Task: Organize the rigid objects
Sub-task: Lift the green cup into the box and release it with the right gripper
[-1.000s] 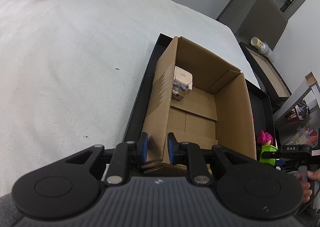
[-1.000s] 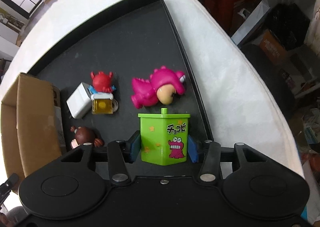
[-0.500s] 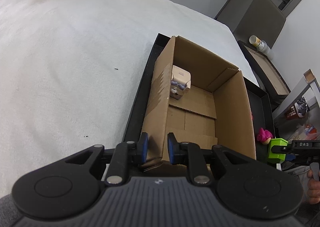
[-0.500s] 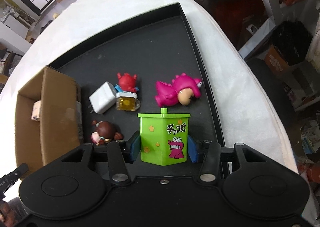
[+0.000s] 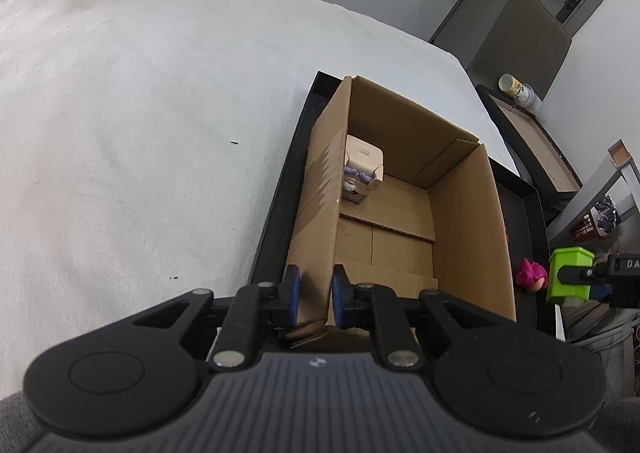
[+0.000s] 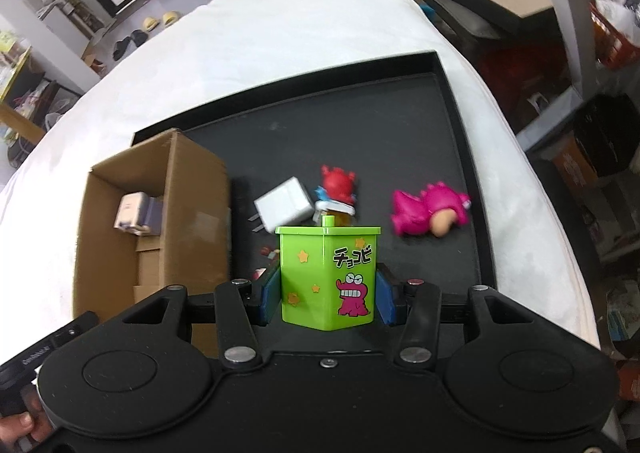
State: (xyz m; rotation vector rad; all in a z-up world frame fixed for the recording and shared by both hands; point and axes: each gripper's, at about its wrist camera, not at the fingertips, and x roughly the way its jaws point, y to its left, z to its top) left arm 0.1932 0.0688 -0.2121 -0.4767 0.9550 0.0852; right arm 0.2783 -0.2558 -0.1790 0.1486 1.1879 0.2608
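My left gripper (image 5: pixel 313 295) straddles the near left wall of the open cardboard box (image 5: pixel 464 237), its jaws closing on that wall. A small cream toy (image 5: pixel 362 169) lies inside the box. My right gripper (image 6: pixel 328 295) is shut on a green cartoon-printed container (image 6: pixel 330 273), held in the air above the black tray (image 6: pixel 360 113). In the left wrist view the green container (image 5: pixel 570 273) hangs to the right of the box. The cardboard box (image 6: pixel 196 181) lies lower left of it in the right wrist view.
On the tray lie a white charger (image 6: pixel 284 207), a red crab figure (image 6: pixel 339 183) and a pink dinosaur toy (image 6: pixel 428 209); a brown figure is mostly hidden behind the container. White cloth (image 5: pixel 140 133) covers the table around the tray. Shelves and clutter stand at the right.
My right gripper has risen with the green container and drifted toward the box, so the tray toys look smaller. The left gripper has stayed on the box wall, jaws slightly narrower.
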